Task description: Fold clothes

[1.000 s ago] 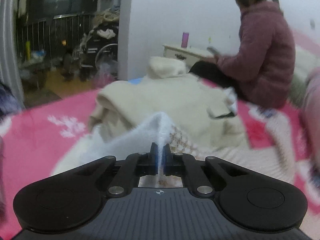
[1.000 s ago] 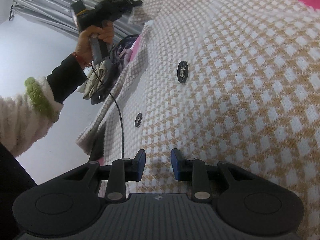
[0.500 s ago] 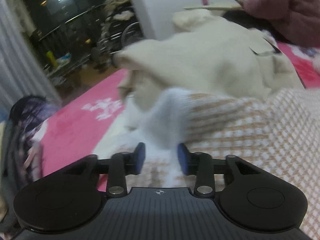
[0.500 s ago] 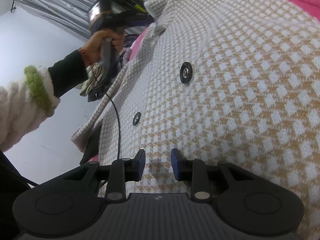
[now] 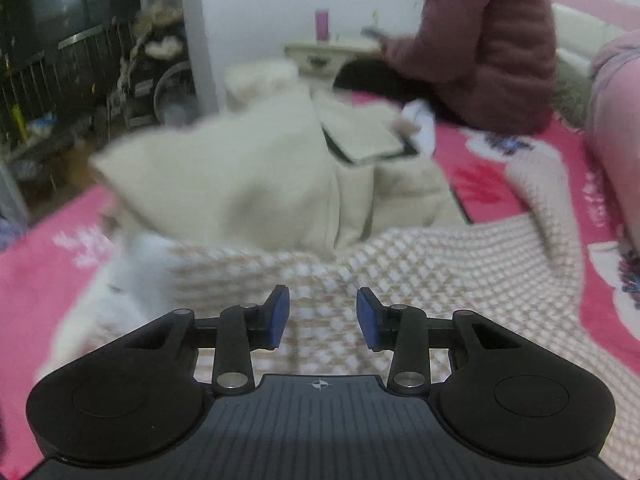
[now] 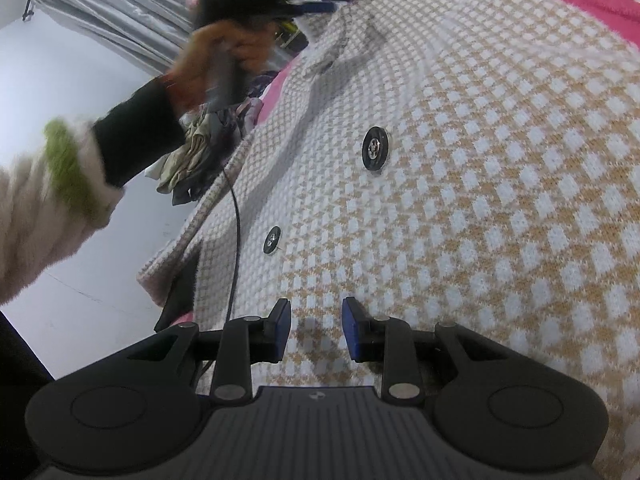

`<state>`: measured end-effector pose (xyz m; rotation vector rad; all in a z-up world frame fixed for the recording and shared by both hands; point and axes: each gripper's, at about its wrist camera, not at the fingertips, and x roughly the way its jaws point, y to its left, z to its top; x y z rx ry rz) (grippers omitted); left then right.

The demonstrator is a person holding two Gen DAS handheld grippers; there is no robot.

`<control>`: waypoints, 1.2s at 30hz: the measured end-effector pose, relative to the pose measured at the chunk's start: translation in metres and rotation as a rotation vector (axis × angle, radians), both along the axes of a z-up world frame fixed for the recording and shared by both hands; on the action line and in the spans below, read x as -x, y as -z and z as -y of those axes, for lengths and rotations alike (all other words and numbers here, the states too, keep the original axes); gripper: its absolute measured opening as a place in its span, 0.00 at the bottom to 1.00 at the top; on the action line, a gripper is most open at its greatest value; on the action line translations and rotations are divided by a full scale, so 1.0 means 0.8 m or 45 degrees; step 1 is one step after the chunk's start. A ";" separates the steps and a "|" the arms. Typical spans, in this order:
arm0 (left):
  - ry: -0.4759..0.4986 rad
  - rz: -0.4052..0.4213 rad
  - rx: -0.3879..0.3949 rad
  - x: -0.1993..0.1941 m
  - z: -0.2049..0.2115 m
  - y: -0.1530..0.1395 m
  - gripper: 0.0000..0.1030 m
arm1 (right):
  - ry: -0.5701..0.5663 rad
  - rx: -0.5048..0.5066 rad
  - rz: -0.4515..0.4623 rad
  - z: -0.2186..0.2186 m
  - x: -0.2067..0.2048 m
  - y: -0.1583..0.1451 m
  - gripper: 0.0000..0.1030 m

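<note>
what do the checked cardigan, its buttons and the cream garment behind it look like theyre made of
Checked cardigan: looks like thick knit, probably wool or acrylic; woven-in tan and white squares, matte.
Buttons: dark rims with shiny centres, likely plastic with metal.
Cream garment: soft, matte, fleece-like fabric, though blurred.

Cream coat pile [image 5: 248,184] blocks ahead; seated person [image 5: 480,48] beyond; pink blanket [image 5: 52,264] left free.

Checked knit cardigan [image 6: 500,184] in tan and white, coarse woven texture, with glossy black buttons [image 6: 375,148] centred by shiny metal. Cream fleece garment [image 5: 256,184], soft and matt. Plush pink blanket [image 5: 48,280], fuzzy. Matt black plastic gripper body [image 6: 316,420], ribbed on top, with blue rubbery pads [image 6: 352,328] and dull metal rivets. Silvery satin curtain [image 6: 116,12], sheeny.
</note>
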<state>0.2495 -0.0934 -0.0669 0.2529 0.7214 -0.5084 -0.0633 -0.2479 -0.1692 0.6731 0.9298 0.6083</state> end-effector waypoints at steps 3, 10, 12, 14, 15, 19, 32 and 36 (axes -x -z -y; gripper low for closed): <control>-0.184 -0.155 0.204 -0.039 -0.025 0.017 0.34 | 0.001 -0.005 0.006 -0.001 0.001 0.002 0.29; -0.278 -0.086 0.431 -0.039 -0.065 -0.003 0.31 | -0.010 -0.061 -0.008 0.004 -0.003 0.009 0.29; -0.311 -0.075 0.459 -0.048 -0.073 -0.008 0.28 | -0.010 -0.066 -0.009 0.004 -0.003 0.010 0.29; -0.342 -0.038 0.465 -0.054 -0.075 -0.015 0.28 | -0.012 -0.066 -0.008 0.004 -0.003 0.010 0.29; -0.361 -0.018 0.474 -0.054 -0.077 -0.019 0.28 | -0.012 -0.066 -0.007 0.004 -0.002 0.011 0.29; -0.462 0.056 0.496 -0.051 -0.075 -0.031 0.34 | -0.013 -0.080 -0.006 0.006 -0.002 0.014 0.29; -0.404 0.149 0.445 0.060 -0.115 -0.111 0.42 | 0.034 -0.034 0.070 0.004 0.020 -0.004 0.33; -0.337 0.136 0.441 0.104 -0.121 -0.129 0.42 | 0.090 0.079 0.189 -0.003 0.042 -0.044 0.33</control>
